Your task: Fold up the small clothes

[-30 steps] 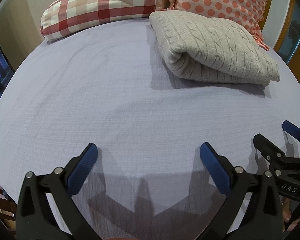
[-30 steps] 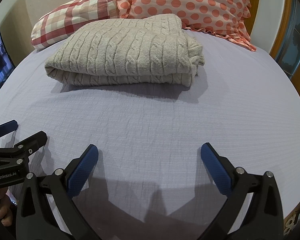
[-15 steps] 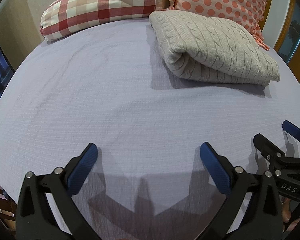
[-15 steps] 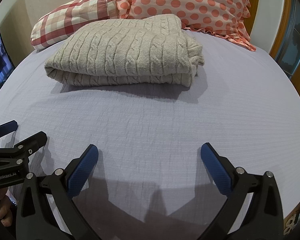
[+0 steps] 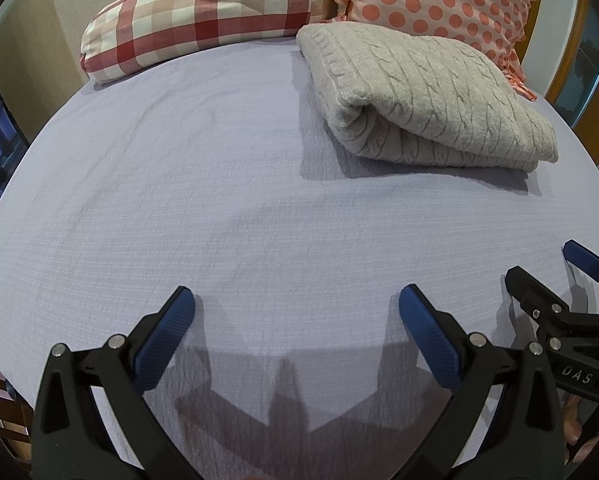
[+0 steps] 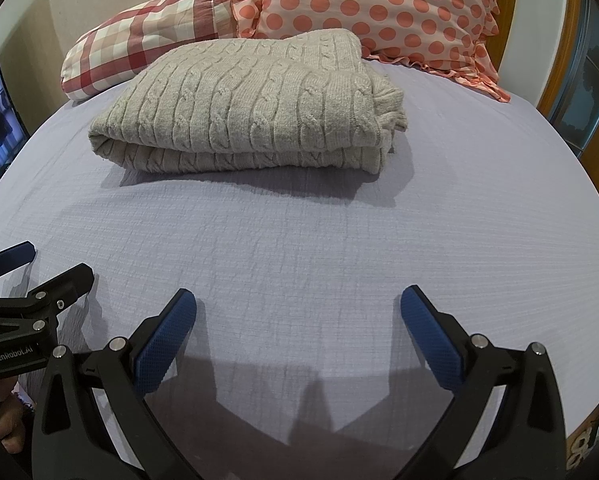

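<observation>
Left tongs (image 5: 297,320): spread wide, holding nothing, low over the near part of the bed (image 5: 179,200). Right tongs (image 6: 299,320): same, spread wide, nothing between the blue pads (image 6: 165,344), just beside the left tongs near the bed's near edge. Both well apart from the sweater (image 6: 251,108).

Sweater: grey cable-knit, folded into a thick rectangular stack, lying flat on the far part of the lilac bed sheet. Far edge touching the polka-dot pillow (image 6: 379,4); checked pillow (image 5: 203,16) just beside, far left. Rolled fold edge facing left, near edge tidy.
</observation>
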A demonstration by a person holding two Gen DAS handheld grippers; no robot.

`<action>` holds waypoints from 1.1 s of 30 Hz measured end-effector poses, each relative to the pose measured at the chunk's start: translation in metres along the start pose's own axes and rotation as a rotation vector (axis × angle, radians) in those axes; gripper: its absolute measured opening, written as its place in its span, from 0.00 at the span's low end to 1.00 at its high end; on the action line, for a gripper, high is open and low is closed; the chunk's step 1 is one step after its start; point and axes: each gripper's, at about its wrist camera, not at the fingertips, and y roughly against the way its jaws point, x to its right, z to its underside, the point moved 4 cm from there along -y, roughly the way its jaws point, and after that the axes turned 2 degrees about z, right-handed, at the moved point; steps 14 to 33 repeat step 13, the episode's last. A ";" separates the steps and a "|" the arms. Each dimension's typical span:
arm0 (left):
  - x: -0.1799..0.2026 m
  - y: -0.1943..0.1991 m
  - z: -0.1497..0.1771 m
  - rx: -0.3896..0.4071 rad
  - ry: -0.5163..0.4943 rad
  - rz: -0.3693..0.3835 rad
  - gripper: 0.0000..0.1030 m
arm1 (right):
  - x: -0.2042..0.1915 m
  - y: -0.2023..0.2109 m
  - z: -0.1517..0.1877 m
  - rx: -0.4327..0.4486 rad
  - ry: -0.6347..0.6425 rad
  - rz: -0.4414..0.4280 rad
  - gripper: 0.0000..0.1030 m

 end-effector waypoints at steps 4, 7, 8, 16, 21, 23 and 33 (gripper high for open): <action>0.000 0.000 0.000 -0.001 -0.001 0.000 0.98 | 0.000 0.000 0.000 -0.001 0.000 0.000 0.99; 0.001 0.000 0.000 -0.005 0.000 -0.001 0.98 | 0.000 0.000 0.000 -0.001 0.000 0.000 0.99; 0.001 0.000 0.000 -0.007 -0.001 -0.002 0.98 | 0.000 0.000 0.000 -0.001 0.000 0.000 0.99; 0.001 0.000 0.000 -0.009 -0.002 -0.002 0.98 | 0.001 0.000 0.000 -0.002 -0.001 0.001 0.99; 0.001 0.000 0.000 -0.009 -0.002 -0.002 0.98 | 0.001 0.000 0.000 -0.002 -0.001 0.001 0.99; 0.001 0.000 0.000 -0.009 -0.002 -0.002 0.98 | 0.001 0.000 0.000 -0.002 -0.001 0.001 0.99; 0.001 0.000 0.000 -0.009 -0.002 -0.002 0.98 | 0.001 0.000 0.000 -0.002 -0.001 0.001 0.99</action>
